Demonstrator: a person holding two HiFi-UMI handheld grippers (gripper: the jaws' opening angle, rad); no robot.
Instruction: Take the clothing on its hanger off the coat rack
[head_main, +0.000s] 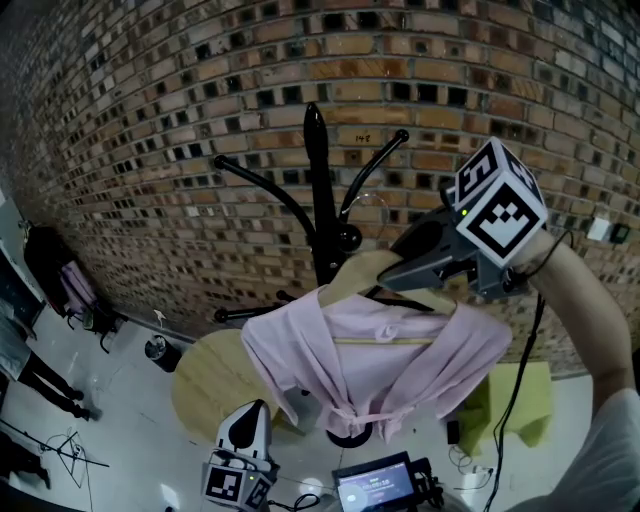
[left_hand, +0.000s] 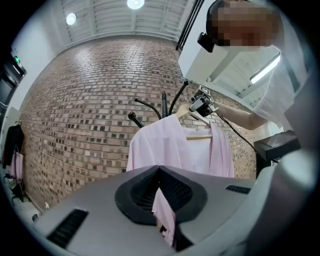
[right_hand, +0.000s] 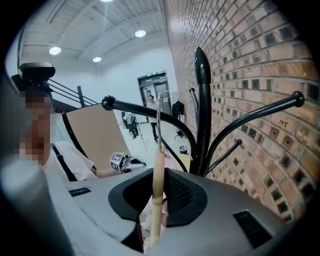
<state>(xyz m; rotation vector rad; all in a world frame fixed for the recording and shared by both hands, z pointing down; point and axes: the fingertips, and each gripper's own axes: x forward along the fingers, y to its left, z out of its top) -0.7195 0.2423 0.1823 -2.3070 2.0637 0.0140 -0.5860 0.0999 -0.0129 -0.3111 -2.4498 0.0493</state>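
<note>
Clamping the wooden hanger (head_main: 352, 272) just beside the coat rack (head_main: 318, 190), right gripper (head_main: 392, 277) is nearest, hook (right_hand: 159, 107) upright by a rack arm (right_hand: 135, 108); left gripper (left_hand: 161, 202) pinches the pink garment (head_main: 370, 350) low down.

I count one coat rack (head_main: 318, 180), with two upper arms showing in the head view. There is one pink garment (head_main: 370, 365) and one wooden hanger (head_main: 352, 272). I have two tongs, the left tongs (left_hand: 160, 176) and the right tongs (right_hand: 160, 177). Each carries one marker cube (head_main: 498, 200), so two cubes in all. Lower down I see one round table (head_main: 203, 388) and one small lit screen (head_main: 373, 487). The left gripper view shows two ceiling lights (left_hand: 71, 19).
</note>
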